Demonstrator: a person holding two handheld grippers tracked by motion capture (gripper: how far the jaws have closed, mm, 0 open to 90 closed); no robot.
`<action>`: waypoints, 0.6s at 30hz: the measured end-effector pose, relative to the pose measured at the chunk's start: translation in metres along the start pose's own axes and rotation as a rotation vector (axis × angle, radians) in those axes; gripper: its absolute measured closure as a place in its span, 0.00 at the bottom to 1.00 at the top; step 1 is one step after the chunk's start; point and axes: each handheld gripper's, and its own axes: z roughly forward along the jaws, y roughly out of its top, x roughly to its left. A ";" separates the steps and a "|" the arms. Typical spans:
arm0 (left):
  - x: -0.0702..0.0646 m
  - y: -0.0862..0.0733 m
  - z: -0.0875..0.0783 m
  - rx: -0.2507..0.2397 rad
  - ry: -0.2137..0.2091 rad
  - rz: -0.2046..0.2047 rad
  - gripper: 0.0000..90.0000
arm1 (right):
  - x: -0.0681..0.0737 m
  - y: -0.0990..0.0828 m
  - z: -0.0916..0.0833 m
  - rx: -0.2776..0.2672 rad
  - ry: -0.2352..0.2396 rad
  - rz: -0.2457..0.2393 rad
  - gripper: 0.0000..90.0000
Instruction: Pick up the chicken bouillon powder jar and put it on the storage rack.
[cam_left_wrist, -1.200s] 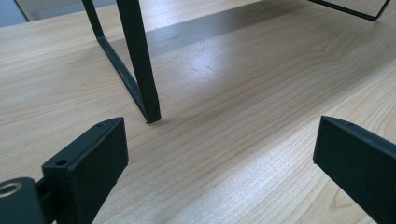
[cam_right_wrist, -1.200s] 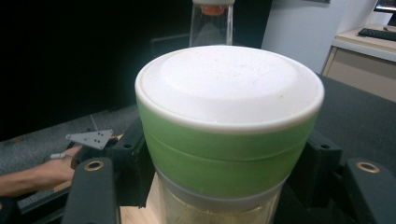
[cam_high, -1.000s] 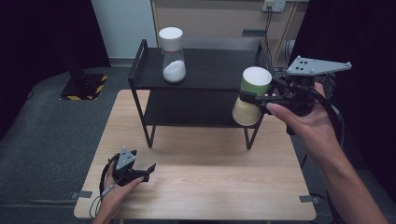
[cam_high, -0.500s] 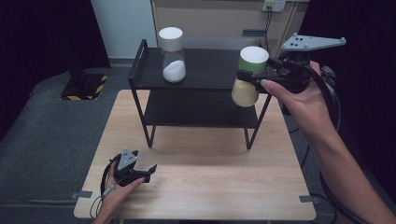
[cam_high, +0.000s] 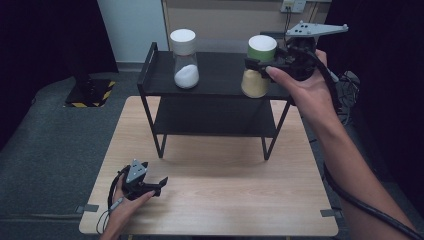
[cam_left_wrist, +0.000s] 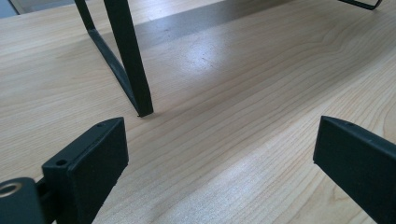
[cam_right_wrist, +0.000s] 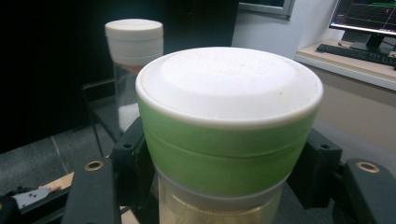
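Above the right end of the black shelf rack's (cam_high: 210, 75) top tier, the right hand-held gripper (cam_high: 257, 64) sat in a raised hand with the forearm stretched up from the lower right, wrist roughly level, grey three-cornered plate on top. Its jaws were clamped on the green-lidded jar (cam_high: 260, 67), gripping just under the lid. Jar: round, clear body with yellowish-tan powder inside, wide green band around the lid, flat white matte cap. It was upright, at the front right of the top tier; contact with the tier could not be told.

Right gripper view: lid (cam_right_wrist: 229, 116) close up, smooth plastic, black jaws pressed on both sides.

On the same tier, well apart to the left, stood a white-lidded jar (cam_high: 184, 59), clear, tall, with white powder at its bottom.

Left hand-held gripper (cam_high: 161, 183) rested low on the light wood-grain tabletop (cam_high: 225, 195) near the front left corner, hand curled around it, jaws spread wide with nothing between them. Left gripper view: bare wood grain and a thin black metal rack leg (cam_left_wrist: 133, 65) ahead.
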 end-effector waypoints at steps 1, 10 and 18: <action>0.000 0.000 0.000 0.000 0.000 0.000 0.02 | -0.002 0.000 0.002 -0.001 -0.001 0.003 0.39; 0.002 -0.001 -0.002 -0.004 0.001 -0.004 0.02 | -0.010 -0.004 0.017 0.007 -0.048 0.018 0.39; 0.002 -0.001 0.000 -0.001 -0.002 -0.002 0.02 | -0.016 -0.011 0.024 -0.001 -0.065 0.036 0.39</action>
